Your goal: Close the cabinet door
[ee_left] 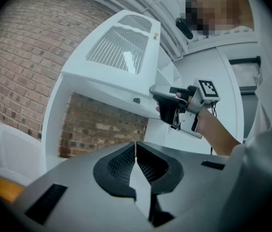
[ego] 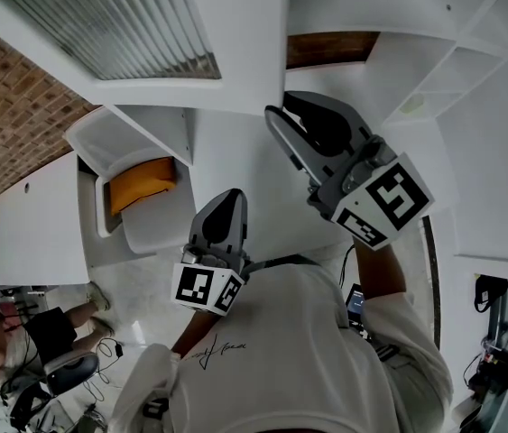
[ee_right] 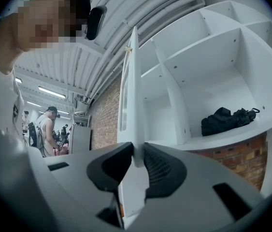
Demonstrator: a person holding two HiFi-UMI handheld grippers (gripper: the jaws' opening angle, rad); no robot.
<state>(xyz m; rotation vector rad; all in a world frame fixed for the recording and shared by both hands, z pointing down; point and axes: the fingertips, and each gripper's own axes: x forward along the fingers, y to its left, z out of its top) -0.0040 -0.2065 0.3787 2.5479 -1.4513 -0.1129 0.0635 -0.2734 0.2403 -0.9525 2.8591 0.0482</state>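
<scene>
The white cabinet door (ego: pixel 145 25) has a ribbed glass pane and stands swung out from the cabinet (ee_right: pixel 213 57). In the right gripper view I see the door (ee_right: pixel 132 95) edge-on, and my right gripper (ee_right: pixel 136 153) is shut on its lower edge. The left gripper view shows the door (ee_left: pixel 119 47) from its face, with the right gripper (ee_left: pixel 157 100) clamped at its lower corner. My left gripper (ee_left: pixel 136 151) is shut with nothing between its jaws. It hangs lower down and apart from the door (ego: pixel 226 197).
A black bag (ee_right: pixel 227 120) lies on an open cabinet shelf. A brick wall (ee_left: pixel 20 57) runs behind the cabinet. Below are a white bin with an orange thing (ego: pixel 141 183) in it, a white unit (ego: pixel 37 224) and a seated person (ego: pixel 1 332).
</scene>
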